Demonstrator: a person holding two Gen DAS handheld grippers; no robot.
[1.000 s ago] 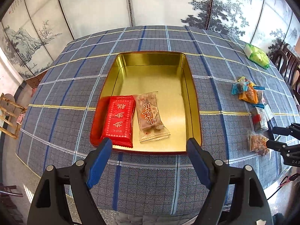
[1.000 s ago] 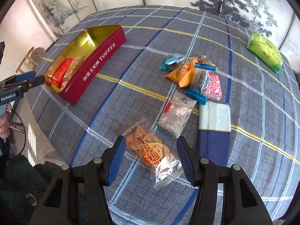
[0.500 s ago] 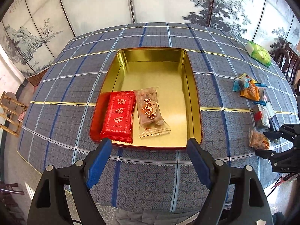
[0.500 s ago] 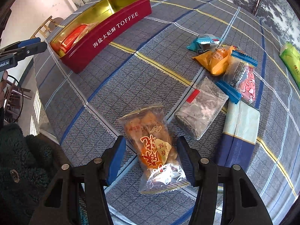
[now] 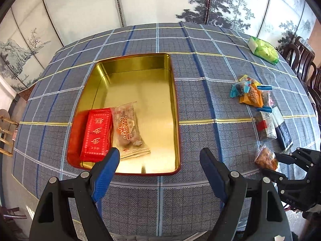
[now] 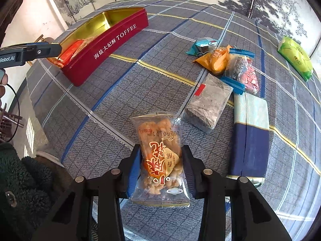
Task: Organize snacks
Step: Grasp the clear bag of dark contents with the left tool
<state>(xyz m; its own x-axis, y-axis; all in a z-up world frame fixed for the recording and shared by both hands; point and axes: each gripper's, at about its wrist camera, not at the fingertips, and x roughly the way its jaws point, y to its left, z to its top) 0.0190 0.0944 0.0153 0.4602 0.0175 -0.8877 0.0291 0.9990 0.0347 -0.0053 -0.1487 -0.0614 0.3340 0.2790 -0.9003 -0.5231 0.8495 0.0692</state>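
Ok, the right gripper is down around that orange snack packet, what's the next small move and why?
Probably finish the squeeze, then lift. The right gripper is closing with the orange snack packet between its pads, still flat on the tablecloth. The tin has bare floor beside its two packets.

The tin sits on the table, left of the loose snacks. In its near left corner lie two packets side by side: the flat pack leftmost, the pouch touching its right edge. Well right of the tin, a heap of sweets lies far, the block and long pack nearer, the crisp bag nearest. The tissue pack lies far right.
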